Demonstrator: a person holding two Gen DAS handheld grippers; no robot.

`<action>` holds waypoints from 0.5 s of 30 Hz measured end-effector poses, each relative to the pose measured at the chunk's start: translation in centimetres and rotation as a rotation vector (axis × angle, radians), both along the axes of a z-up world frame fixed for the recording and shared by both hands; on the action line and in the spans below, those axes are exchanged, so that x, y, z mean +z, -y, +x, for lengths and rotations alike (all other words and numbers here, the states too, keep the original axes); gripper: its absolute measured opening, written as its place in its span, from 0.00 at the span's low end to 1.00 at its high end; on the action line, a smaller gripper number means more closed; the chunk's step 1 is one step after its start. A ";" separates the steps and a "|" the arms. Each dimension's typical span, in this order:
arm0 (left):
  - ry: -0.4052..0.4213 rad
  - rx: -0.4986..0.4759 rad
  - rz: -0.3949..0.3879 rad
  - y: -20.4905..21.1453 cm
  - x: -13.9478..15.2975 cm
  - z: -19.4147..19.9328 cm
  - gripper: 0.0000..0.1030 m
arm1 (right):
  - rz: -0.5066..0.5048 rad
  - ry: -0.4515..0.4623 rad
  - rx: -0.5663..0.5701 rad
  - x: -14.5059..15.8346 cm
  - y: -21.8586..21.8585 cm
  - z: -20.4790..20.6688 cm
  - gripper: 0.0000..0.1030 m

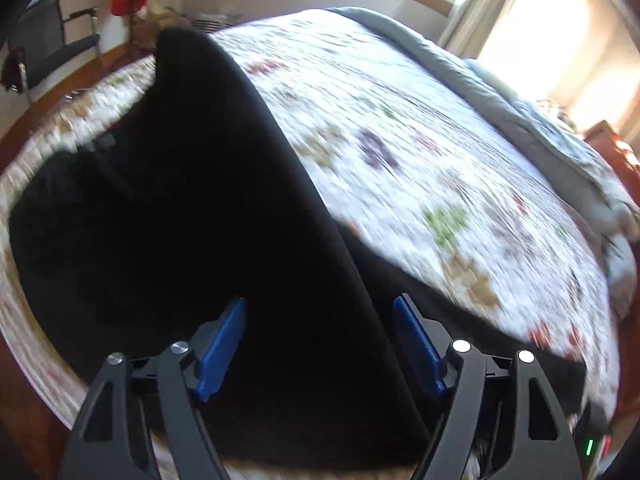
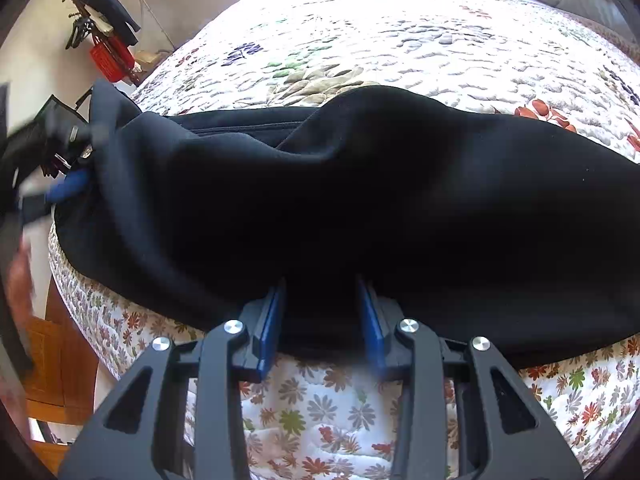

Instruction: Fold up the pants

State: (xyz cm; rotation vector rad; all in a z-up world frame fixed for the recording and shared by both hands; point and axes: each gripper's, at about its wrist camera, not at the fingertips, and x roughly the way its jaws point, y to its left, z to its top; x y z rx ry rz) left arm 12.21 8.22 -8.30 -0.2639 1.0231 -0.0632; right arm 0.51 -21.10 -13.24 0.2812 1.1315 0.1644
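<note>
The black pants (image 2: pixel 360 208) lie on the flowery quilt (image 2: pixel 400 40). The right gripper (image 2: pixel 322 300) pinches their near edge. The left gripper (image 1: pixel 320 320) is wide apart over them, holding nothing.

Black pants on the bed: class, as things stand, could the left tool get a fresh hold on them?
Probably yes. The left tool stands open right over the black pants, its blue pads apart with fabric between them and nothing in the way on the floral quilt.
</note>
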 end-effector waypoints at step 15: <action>-0.120 0.015 -0.027 -4.9 -0.4 5.5 0.06 | 0.034 -0.005 0.006 0.1 0.3 0.1 0.35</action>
